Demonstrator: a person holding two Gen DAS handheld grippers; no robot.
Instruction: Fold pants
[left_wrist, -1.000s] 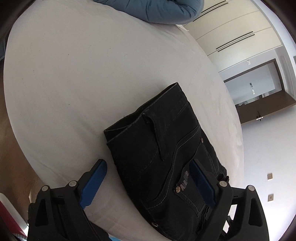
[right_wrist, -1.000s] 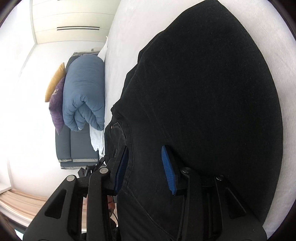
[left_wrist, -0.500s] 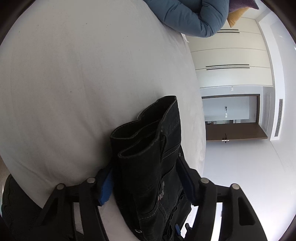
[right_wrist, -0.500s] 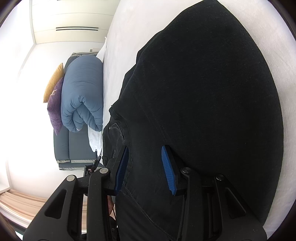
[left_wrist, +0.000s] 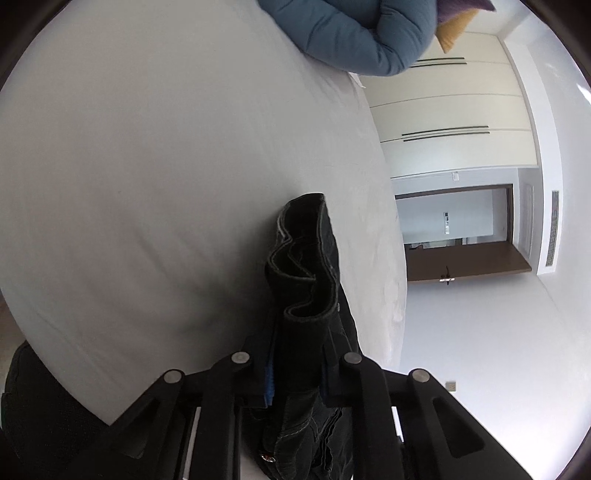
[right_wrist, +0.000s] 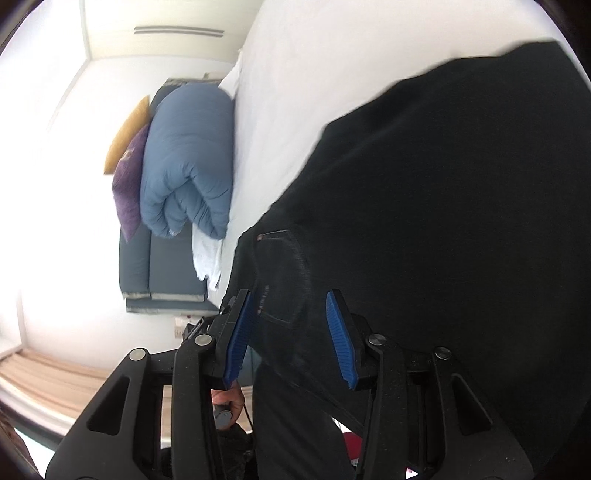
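Note:
Black jeans (left_wrist: 310, 266) lie on a white bed (left_wrist: 147, 166). Their waistband end stands bunched up in folds between the blue pads of my left gripper (left_wrist: 295, 369), whose jaws are closing and pinch the cloth. In the right wrist view the jeans (right_wrist: 443, 203) fill the right half, blurred at their far edge. My right gripper (right_wrist: 290, 321) straddles the pocket edge. Its jaws are opening, both blue pad faces show bare, and the cloth sits between and under them.
A rolled blue duvet (left_wrist: 354, 40) lies at the bed's head, with purple (right_wrist: 127, 184) and yellow (right_wrist: 125, 136) cushions behind it. A wardrobe (left_wrist: 443, 114) and an open door (left_wrist: 461, 254) stand past the bed's right edge. A hand (right_wrist: 225, 398) shows below my right gripper.
My left jaws came together on the waistband, which went from lying flat to bunched upright. My right gripper rose and spread slightly; the jeans shifted under it.

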